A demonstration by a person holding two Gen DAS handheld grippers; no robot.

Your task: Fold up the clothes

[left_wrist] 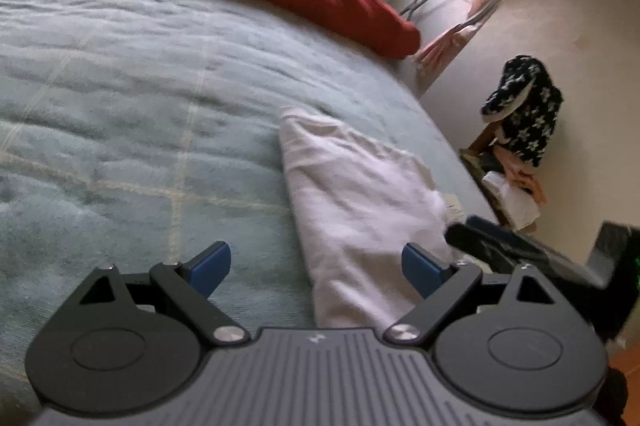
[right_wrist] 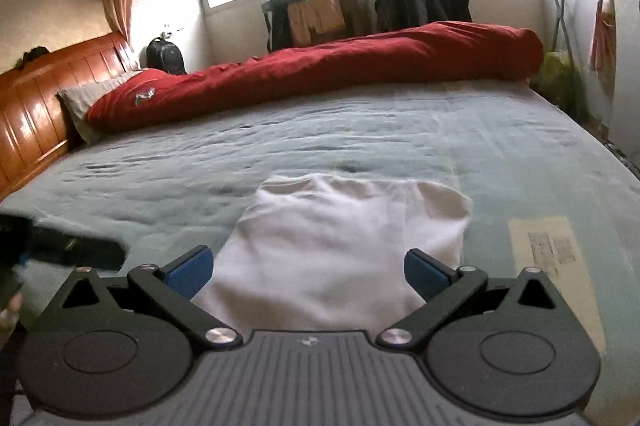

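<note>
I see both my grippers, left (left_wrist: 316,268) and right (right_wrist: 309,272), spread wide and empty above the bed (right_wrist: 500,145), with the folded white garment (right_wrist: 340,246) lying flat on it just ahead.

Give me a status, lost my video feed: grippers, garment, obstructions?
Left gripper open, empty. Right gripper open, empty. White garment lies partly folded on the bed, ungripped. Red duvet bunched along far side, clear of garment.
</note>
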